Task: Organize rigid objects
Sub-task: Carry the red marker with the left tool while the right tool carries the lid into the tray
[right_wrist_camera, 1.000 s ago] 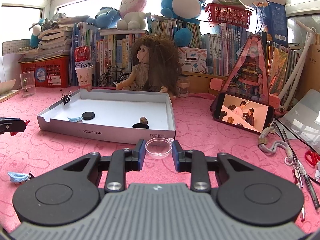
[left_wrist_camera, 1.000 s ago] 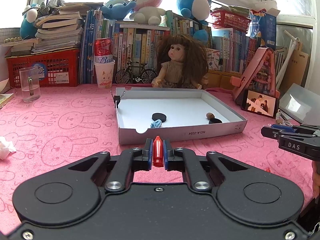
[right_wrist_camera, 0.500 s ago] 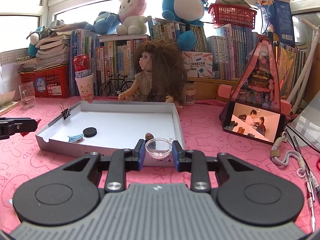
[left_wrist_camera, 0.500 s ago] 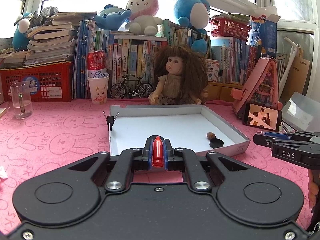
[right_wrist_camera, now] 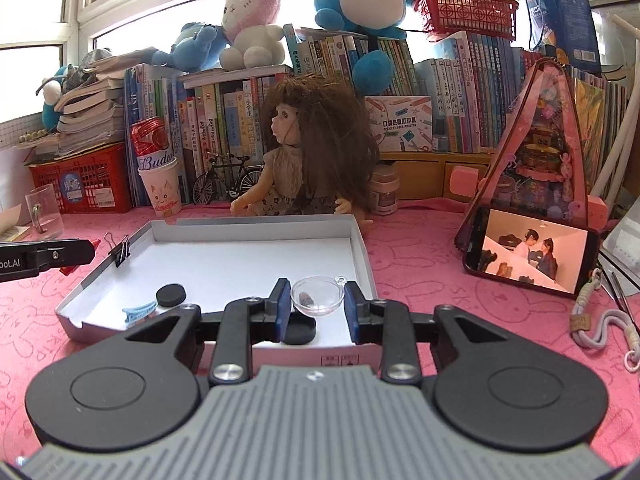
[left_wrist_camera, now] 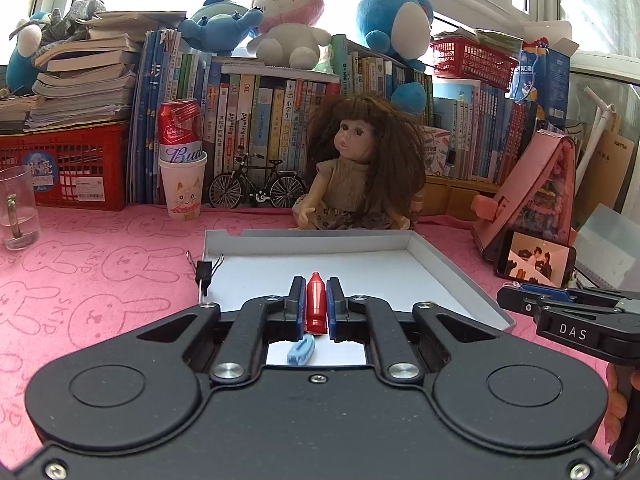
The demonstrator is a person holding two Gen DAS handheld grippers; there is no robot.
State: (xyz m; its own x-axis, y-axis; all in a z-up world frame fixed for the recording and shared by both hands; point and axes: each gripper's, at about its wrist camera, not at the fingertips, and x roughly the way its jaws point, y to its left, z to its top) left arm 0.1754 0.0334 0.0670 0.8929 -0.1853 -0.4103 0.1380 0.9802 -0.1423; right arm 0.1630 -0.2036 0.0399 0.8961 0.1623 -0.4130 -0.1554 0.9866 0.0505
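Observation:
A shallow white cardboard tray (left_wrist_camera: 452, 268) (right_wrist_camera: 362, 248) lies on the pink cloth. My left gripper (left_wrist_camera: 315, 300) is shut on a small red bullet-shaped piece (left_wrist_camera: 315, 304) and hangs over the tray's near part, with a light-blue hair clip (left_wrist_camera: 301, 351) on the floor below. My right gripper (right_wrist_camera: 317, 298) is shut on a clear round plastic dome (right_wrist_camera: 318, 295) above the tray's near right corner. Inside the tray lie a black disc (right_wrist_camera: 171, 294), the blue clip (right_wrist_camera: 139, 309), a second black disc (right_wrist_camera: 299, 330) and a small brown nut seen through the dome. A black binder clip (right_wrist_camera: 120, 251) grips the left wall.
A doll (left_wrist_camera: 360, 168) sits just behind the tray. A phone (right_wrist_camera: 530, 256) leans on a pink stand at the right, with a cord and pens beside it. A paper cup with a can (left_wrist_camera: 182, 176), a glass mug (left_wrist_camera: 18, 212) and books stand at the back.
Both grippers have moved forward from in front of the tray to over its near part, each keeping its piece. The tray looks larger and its front wall has dropped behind the fingers.

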